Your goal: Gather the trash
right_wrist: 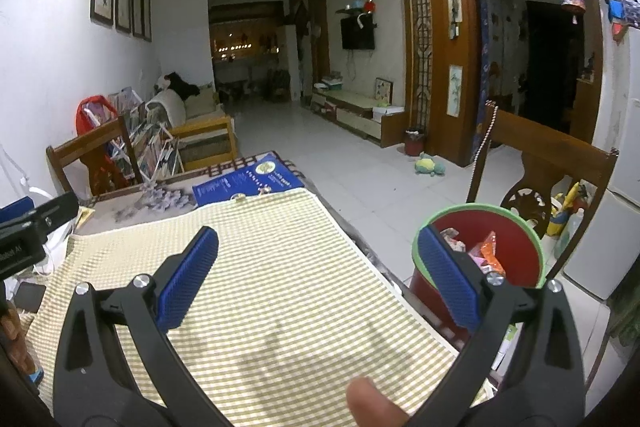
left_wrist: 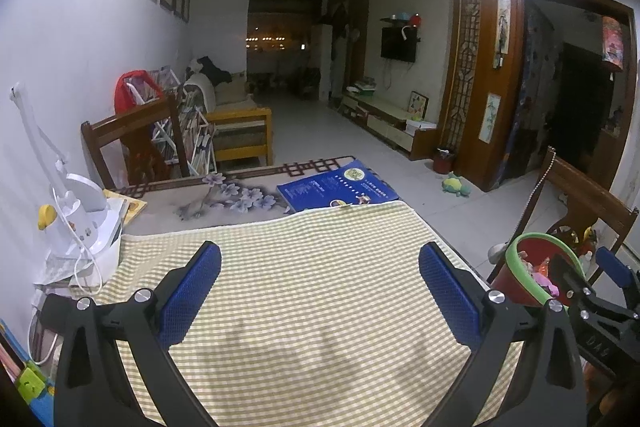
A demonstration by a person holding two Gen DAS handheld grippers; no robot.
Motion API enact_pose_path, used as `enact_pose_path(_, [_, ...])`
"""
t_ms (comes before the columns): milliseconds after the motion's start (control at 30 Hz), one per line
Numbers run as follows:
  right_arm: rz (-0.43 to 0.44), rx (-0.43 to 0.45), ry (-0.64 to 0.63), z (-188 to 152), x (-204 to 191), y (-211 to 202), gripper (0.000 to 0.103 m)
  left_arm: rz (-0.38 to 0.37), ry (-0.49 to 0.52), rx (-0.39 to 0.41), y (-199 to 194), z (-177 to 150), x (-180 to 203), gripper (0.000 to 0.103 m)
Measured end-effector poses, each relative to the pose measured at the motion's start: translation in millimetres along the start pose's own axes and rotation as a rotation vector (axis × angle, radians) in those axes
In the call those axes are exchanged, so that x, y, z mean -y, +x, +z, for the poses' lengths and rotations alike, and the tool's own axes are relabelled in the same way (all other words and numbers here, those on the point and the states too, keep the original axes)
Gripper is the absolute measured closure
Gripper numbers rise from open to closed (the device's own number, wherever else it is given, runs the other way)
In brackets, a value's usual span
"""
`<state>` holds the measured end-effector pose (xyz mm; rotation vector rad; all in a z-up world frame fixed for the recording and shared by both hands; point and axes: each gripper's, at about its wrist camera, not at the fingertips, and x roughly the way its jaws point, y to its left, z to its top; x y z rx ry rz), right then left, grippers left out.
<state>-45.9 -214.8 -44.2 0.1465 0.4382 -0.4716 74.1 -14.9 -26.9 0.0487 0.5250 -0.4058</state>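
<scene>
My left gripper (left_wrist: 320, 291) has its blue-padded fingers (left_wrist: 192, 291) spread wide and released, grasping nothing; they hang above the yellow-and-white checked cloth (left_wrist: 312, 267) that covers the counter (left_wrist: 168, 199). My right gripper (right_wrist: 320, 279) is likewise spread wide and empty above the same cloth, with a thumb tip (right_wrist: 370, 405) showing at the bottom of its view.

The red plastic bin with a green rim (right_wrist: 516, 247) stands off the counter's right edge, beside the carved brown wooden chair (right_wrist: 560, 163). It holds crumpled wrappers in orange and pink (right_wrist: 486, 253). In the right wrist view my right finger overlaps the bin's near rim; whether it touches I cannot tell. In the left wrist view the bin sits well to the right of my left fingers, with the right gripper in front of it.

Only the left view shows the white desk lamp base with its cable (left_wrist: 86, 223) at the counter's left edge. Both views show the blue glossy book (left_wrist: 340, 189) lying at the far end of the cloth. Only the right view shows the thumb and the white refrigerator (right_wrist: 616, 187) at far right.
</scene>
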Motion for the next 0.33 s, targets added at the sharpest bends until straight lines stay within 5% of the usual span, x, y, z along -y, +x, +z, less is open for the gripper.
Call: enact_pose_path(333, [0.140,-0.239,-0.192,-42.0,-14.9,117.8,0.005,0.081,-0.069,-0.074,24.7,-11.1,-14.4,0.008])
